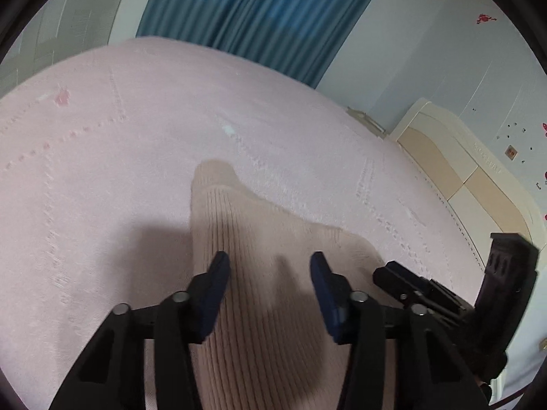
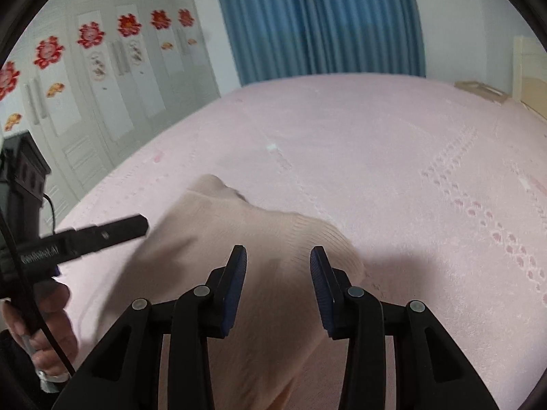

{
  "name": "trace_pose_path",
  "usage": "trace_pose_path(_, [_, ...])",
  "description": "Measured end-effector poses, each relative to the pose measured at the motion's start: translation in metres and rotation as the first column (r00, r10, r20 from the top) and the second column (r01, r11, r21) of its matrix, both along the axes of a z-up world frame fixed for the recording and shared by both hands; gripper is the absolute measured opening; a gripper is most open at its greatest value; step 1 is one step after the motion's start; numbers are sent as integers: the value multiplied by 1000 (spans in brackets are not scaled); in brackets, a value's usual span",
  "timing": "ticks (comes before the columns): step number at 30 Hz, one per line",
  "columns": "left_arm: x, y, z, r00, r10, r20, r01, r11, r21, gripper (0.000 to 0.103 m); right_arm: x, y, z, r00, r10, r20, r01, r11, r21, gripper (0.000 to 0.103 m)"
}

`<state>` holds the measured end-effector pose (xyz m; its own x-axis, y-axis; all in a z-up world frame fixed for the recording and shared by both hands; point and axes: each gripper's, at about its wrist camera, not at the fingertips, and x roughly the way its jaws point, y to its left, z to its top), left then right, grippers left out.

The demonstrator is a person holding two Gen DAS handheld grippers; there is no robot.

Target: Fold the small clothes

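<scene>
A beige ribbed garment (image 1: 259,259) lay on the pink bed (image 1: 102,157), running beneath both grippers. The left gripper (image 1: 270,263) and right gripper (image 2: 278,256) had jaws apart, nothing clamped. Only the right view showed a hand (image 2: 48,328) (holding the left gripper) and a wardrobe (image 2: 102,102); blue curtains (image 1: 259,17) hung behind.

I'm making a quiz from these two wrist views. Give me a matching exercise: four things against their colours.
Things:
1. garment
2. curtain
3. bedcover
4. flower stickers

Colours:
A. blue
B. red
C. beige
D. pale pink

Pairs: 1-C, 2-A, 3-D, 4-B
</scene>
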<state>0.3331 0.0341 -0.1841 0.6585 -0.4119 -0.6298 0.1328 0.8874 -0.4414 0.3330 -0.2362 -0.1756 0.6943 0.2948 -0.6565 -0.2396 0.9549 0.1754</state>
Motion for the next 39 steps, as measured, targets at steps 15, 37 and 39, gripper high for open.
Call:
trace_pose_path(15, [9, -10, -19, 1000, -8, 4, 7, 987, 162, 42, 15, -17, -35, 996, -59, -65, 61, 997, 44, 46])
trace_pose_path(37, [-120, 34, -9, 993, 110, -40, -105, 989, 105, 67, -113, -22, 11, 995, -83, 47, 76, 989, 126, 56])
trace_pose_path(39, [-132, 36, -9, 992, 119, -41, -115, 989, 98, 67, -109, -15, 9, 995, -95, 38, 90, 991, 103, 48])
